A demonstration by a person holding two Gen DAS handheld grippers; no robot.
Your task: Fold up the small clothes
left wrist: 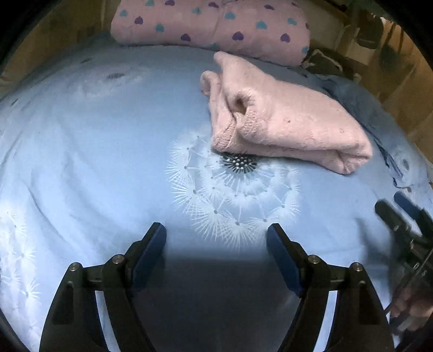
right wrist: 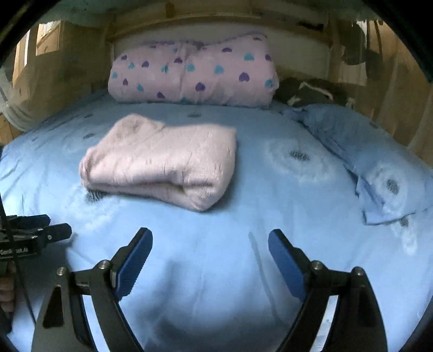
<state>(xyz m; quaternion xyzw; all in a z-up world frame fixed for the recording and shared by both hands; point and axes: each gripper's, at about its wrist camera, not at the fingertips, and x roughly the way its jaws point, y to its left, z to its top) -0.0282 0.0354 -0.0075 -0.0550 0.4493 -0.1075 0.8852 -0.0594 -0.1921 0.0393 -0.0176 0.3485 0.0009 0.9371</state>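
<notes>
A pink knitted garment lies folded into a thick bundle on the light blue bed sheet. My left gripper hovers over the sheet nearer than the bundle, open, with nothing between its blue pads. My right gripper is open too and holds nothing, short of the bundle and a little to its right. In the left wrist view the right gripper shows blurred at the right edge. In the right wrist view the left gripper shows at the left edge.
A pink quilt with purple and teal hearts lies rolled at the head of the bed. A blue pillow and a dark heap of cloth lie at the far right. Wooden walls enclose the bed.
</notes>
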